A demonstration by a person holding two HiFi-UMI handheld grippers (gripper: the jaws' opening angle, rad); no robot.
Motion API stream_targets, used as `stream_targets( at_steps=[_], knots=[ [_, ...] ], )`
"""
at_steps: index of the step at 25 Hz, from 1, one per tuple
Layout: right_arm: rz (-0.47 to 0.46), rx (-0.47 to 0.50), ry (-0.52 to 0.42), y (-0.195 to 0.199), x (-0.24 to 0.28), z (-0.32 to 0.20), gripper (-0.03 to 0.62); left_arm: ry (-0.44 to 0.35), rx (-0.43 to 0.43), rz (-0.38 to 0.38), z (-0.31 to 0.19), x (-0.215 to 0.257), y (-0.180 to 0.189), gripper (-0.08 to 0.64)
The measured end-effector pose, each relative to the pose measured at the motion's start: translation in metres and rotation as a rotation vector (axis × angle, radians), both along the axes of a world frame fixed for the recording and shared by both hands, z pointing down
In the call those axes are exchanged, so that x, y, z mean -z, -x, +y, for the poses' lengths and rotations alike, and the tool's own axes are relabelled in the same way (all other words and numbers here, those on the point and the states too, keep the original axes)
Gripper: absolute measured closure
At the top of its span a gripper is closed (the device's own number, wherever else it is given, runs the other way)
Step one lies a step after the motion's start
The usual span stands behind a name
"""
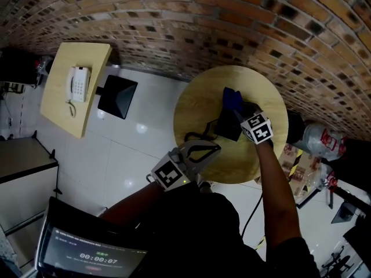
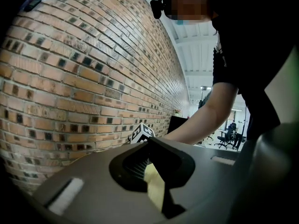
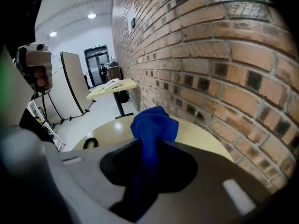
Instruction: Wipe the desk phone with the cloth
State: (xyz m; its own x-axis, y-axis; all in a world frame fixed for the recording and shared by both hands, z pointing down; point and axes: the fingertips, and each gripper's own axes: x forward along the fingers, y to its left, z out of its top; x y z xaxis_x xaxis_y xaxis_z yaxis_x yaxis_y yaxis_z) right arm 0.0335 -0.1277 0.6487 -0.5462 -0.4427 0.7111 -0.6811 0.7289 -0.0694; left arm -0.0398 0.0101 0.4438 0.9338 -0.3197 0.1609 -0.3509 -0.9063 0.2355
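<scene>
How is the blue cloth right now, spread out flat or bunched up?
Bunched up. The blue cloth is pinched in the jaws of the right gripper, its crumpled end sticking out past them above the round table.

Bright room, ceiling lights far away, shiny floor glare, curved dark edges, near gripper parts blurry
</scene>
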Motion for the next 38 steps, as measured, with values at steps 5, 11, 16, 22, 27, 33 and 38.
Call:
stream_targets(
  at_steps=[5, 11, 16, 22, 27, 33, 38],
  knots=[
    [0.041, 0.012, 0.012, 0.01, -0.011, -0.009, 0.505, -0.026, -0.001, 0.008, -0.002, 0.001, 0.002, 0.569],
    [0.034, 0.042, 0.044, 0.021, -0.021, 0.026, 0.505, -0.029, -0.003, 0.013, 0.001, 0.003, 0.001, 0.568],
    [0.036, 0.101, 0.116, 0.047, -0.043, 0.071, 0.505, -0.017, -0.014, 0.007, -0.002, -0.002, 0.004, 0.568],
    [0.062, 0.166, 0.182, 0.067, -0.072, 0.111, 0.505, -0.004, -0.024, 0.009, -0.008, -0.011, 0.005, 0.568],
    [0.047, 0.184, 0.231, 0.076, -0.083, 0.136, 0.505, 0.004, -0.03, 0.004, -0.005, -0.013, 0.002, 0.568],
    [-0.007, 0.161, 0.268, 0.072, -0.082, 0.152, 0.505, 0.012, -0.042, 0.005, -0.003, -0.015, -0.002, 0.569],
    [-0.051, 0.061, 0.277, 0.038, -0.083, 0.162, 0.505, 0.019, -0.067, 0.016, -0.003, -0.012, -0.015, 0.569]
  ],
)
